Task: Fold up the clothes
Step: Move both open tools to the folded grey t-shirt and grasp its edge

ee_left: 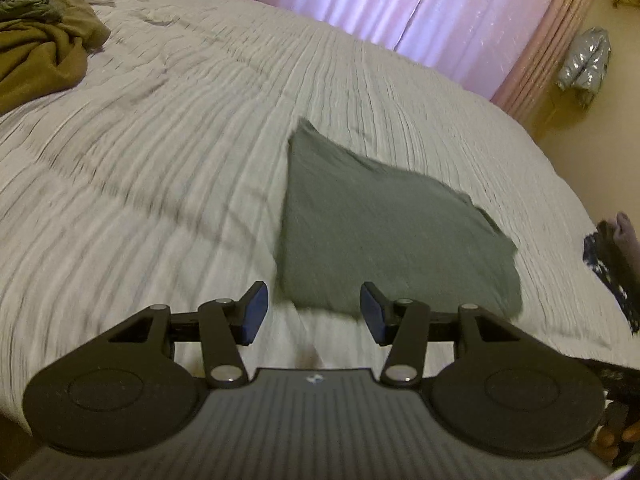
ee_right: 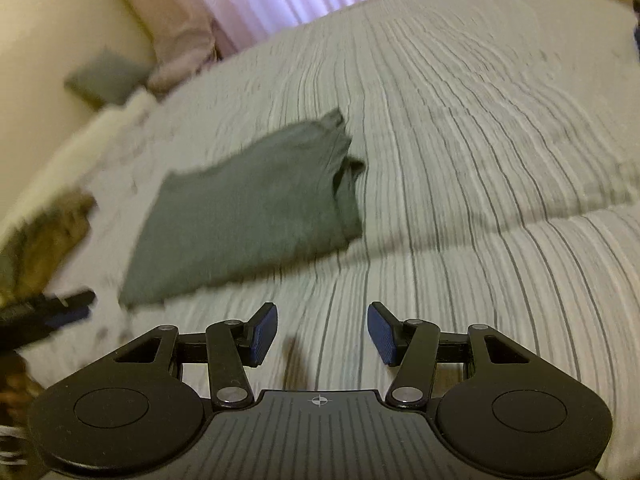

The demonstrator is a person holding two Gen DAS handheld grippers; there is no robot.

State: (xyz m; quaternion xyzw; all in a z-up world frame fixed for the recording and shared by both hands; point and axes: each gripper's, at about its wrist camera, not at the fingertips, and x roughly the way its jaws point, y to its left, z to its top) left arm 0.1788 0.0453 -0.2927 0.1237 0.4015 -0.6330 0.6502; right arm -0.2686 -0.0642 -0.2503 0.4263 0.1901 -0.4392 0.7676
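Both the left gripper (ee_left: 314, 312) and right gripper (ee_right: 322, 332) gape wide and empty near the folded grey garment's (ee_left: 384, 232) front edge, bare striped bedspread (ee_left: 160, 160) all round.

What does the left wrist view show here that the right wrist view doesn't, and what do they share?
Only the left wrist view shows the crumpled brown garment at the far side of the bed and a silvery bag hanging on the wall. Only the right wrist view shows the layered folded edge of the grey garment and a blurred dark object, possibly the other gripper, at its left edge. Both show the folded grey garment lying flat on the striped bedspread, the pink curtain, and an open, empty gripper: left gripper, right gripper.
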